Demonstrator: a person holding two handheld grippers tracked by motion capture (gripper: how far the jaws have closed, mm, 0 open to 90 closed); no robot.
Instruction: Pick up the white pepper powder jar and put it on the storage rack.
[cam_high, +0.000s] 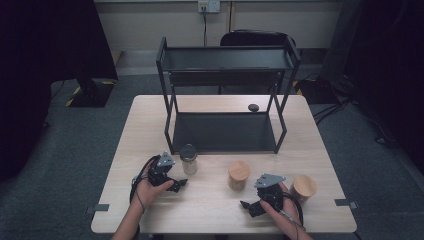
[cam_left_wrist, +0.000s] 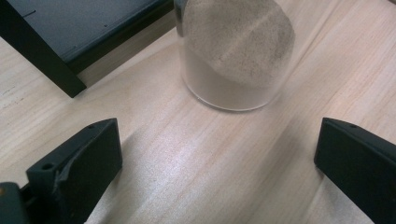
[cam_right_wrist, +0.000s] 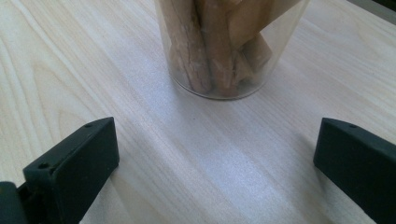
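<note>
We have both grippers wide open and holding nothing: our left gripper faces the clear glass jar of pale powder beside the black two-tier metal rack, our right gripper the clear jar of brown sticks. All three jars, including the wooden-lidded jar at right, stand on the light wooden tabletop; the rack's shelves look bare, so we judge nothing done yet.

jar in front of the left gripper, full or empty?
Partly filled: pale powder shows through the glass jar, its surface slanted. The jar stands upright, beside the rack.
</note>
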